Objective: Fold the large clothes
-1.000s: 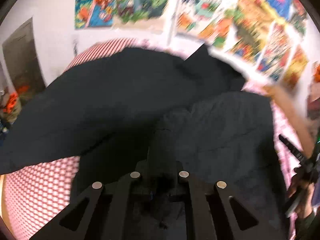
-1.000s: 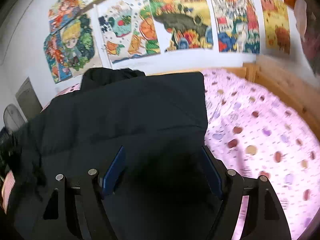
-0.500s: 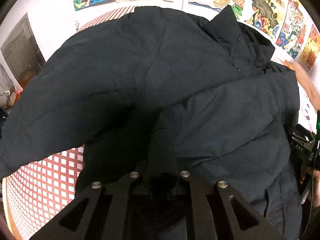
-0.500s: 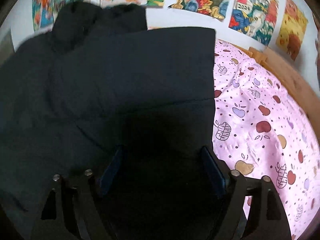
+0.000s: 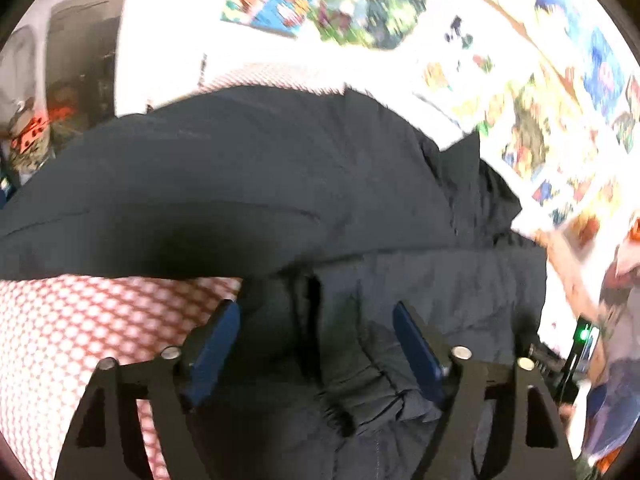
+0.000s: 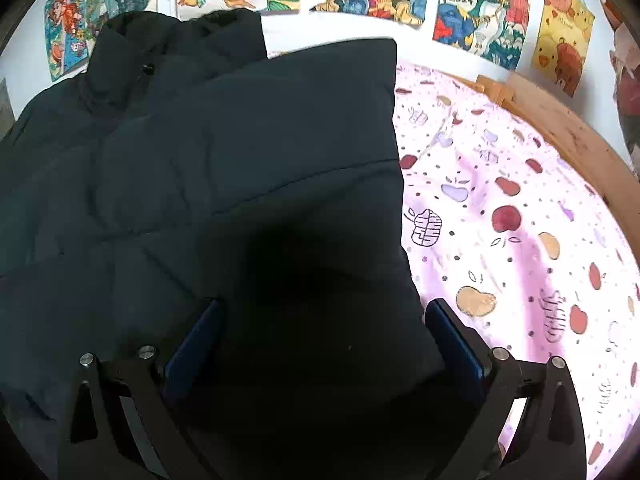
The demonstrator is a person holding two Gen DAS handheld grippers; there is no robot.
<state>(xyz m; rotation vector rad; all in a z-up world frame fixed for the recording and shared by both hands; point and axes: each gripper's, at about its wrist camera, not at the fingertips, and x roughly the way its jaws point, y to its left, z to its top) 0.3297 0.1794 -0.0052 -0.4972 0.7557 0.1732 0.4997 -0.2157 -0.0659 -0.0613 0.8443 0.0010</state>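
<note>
- Left wrist view: the left gripper (image 5: 316,332) has its two blue pads wide apart. Its jaws have just been opening. A bunched bit of the black puffy coat (image 5: 248,168) lies between the pads, but they do not press on it.
- The coat is spread over a red and white checked cover (image 5: 72,320), which shows bare at the lower left.
- This view is blurry. Bright posters (image 5: 344,4) hang on the white wall behind, and a dark doorway (image 5: 84,48) is at the far left. At the right edge there is a person's arm, too smeared to say more.
- Right wrist view: the right gripper (image 6: 320,336) is also open wide, and its jaws have just been opening. The folded edge of the coat (image 6: 256,168) lies between the pads. The pads stand just beside the cloth and do not squeeze it.
- The coat's collar sits up near the wall.
- To the right of the coat is a pink sheet (image 6: 520,216) with apples on it, and a wooden bed edge (image 6: 560,128) beyond that.
</note>
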